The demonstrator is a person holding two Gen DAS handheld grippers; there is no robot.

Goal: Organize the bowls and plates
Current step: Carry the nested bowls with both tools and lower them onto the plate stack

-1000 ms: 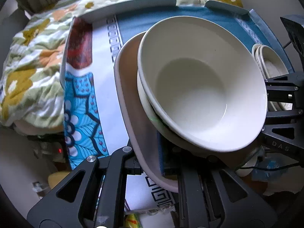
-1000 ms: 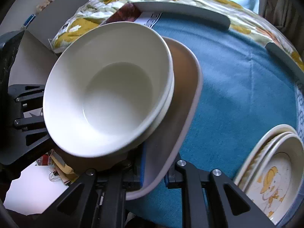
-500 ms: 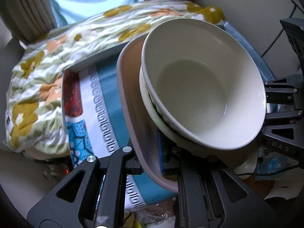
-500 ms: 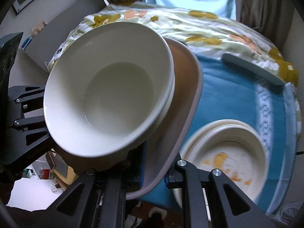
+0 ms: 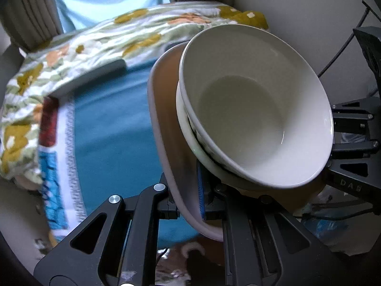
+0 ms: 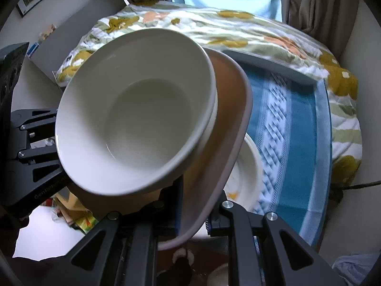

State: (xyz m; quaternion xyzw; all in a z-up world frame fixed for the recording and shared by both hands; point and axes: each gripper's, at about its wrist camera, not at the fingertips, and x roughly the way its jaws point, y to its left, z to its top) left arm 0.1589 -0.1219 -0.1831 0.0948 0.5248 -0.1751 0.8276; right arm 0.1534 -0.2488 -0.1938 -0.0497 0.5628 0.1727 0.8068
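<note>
1. Left wrist view: the teal cloth (image 5: 114, 124) over the table lies at left, lower and farther away than a second ago, so the load has been lifted off it.
2. Centre: the left gripper (image 5: 188, 205) has its jaws closed on the near rim of the pinkish tray (image 5: 164, 128).
3. Right: nested white bowls (image 5: 257, 109) sit on the tray, tilted.
4. Right wrist view: the right gripper (image 6: 194, 217) clamps the tray's opposite rim; a stack of printed plates (image 6: 245, 169) remains on the cloth beneath.
5. Judgement: the carry is under way; the bowls could slide.
</note>
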